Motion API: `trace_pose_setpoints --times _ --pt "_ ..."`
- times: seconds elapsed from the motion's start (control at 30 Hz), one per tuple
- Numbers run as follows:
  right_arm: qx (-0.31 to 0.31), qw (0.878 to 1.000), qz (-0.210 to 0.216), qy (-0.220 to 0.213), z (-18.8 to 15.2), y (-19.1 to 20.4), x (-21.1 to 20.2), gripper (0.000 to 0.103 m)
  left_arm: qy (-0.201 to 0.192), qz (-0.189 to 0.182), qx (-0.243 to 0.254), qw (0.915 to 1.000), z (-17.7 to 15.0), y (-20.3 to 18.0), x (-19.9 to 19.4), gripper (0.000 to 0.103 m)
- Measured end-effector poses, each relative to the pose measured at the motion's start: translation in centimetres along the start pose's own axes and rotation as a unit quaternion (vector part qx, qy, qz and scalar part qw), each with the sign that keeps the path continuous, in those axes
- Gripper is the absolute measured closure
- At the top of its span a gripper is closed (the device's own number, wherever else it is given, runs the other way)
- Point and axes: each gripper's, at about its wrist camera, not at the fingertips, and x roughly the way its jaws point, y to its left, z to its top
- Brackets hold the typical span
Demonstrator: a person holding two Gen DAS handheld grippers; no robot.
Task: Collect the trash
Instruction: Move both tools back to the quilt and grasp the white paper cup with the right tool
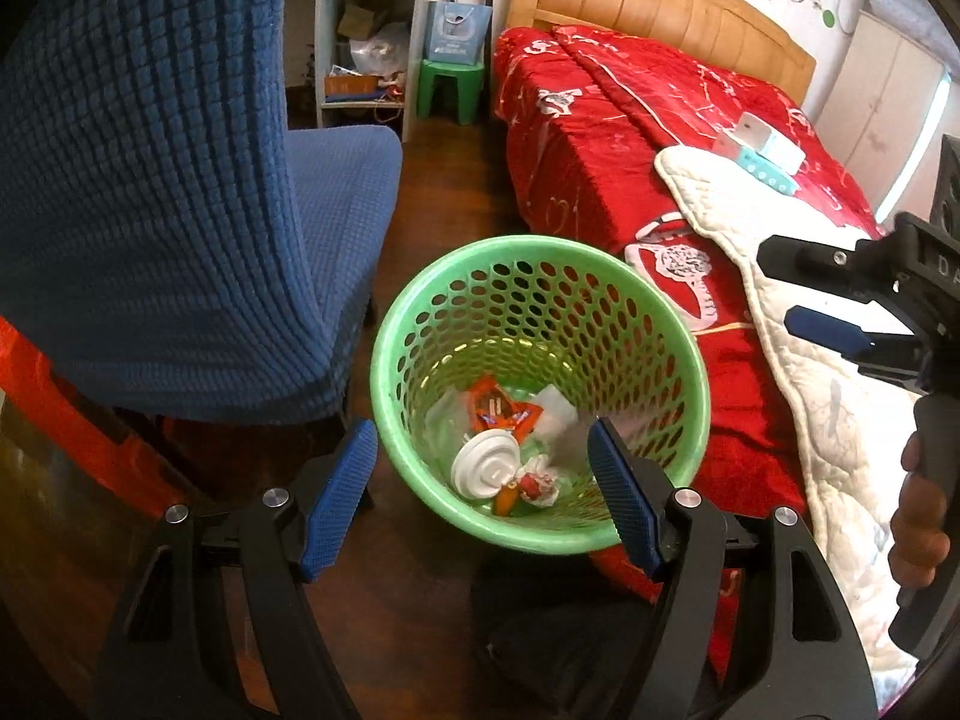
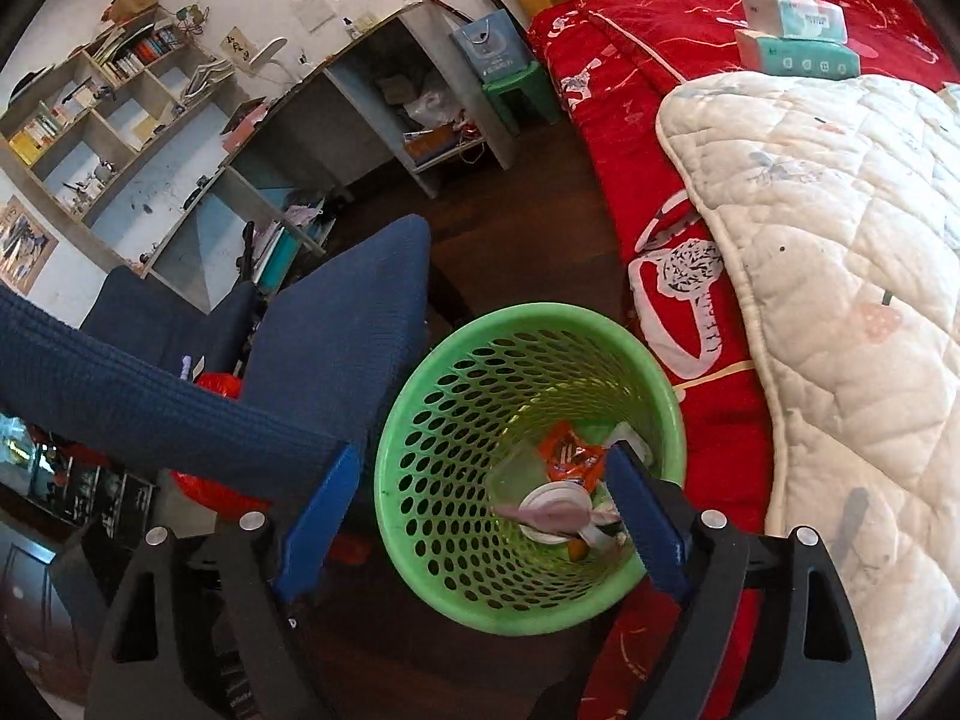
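Note:
A green perforated trash basket (image 1: 660, 324) stands on the dark wood floor between the blue chair and the bed; it also shows in the right wrist view (image 2: 420, 480). Inside lie an orange wrapper (image 1: 501, 411), a white round lid (image 1: 485, 463) and crumpled wrappers (image 1: 535, 481). A blurred pale piece (image 2: 549, 517) shows in mid-air inside the basket in the right wrist view. My left gripper (image 1: 480, 501) is open and empty above the basket's near rim. My right gripper (image 2: 480, 525) is open and empty above the basket; it also shows at the right of the left wrist view (image 1: 774, 285).
A blue fabric chair (image 1: 180, 180) stands left of the basket. A bed with a red blanket (image 1: 600, 138) and a white quilt (image 2: 840, 240) lies on the right, with tissue packs (image 2: 795, 30) on it. Shelves (image 2: 120, 120) and a green stool (image 1: 450, 87) stand at the back.

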Motion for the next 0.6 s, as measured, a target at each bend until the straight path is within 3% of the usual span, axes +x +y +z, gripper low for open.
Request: trace_pose_setpoints --times 0.27,0.6 --pt "-0.017 0.999 -0.036 -0.021 -0.5 -2.0 -4.1 0.020 -0.008 -0.013 0.017 0.9997 0.4 -2.0 -0.7 0.029" --pt "0.005 0.993 -0.102 -0.062 -1.0 -8.5 -11.6 0.018 -0.007 -0.041 0.053 0.9977 0.8 -6.4 -1.1 0.025"
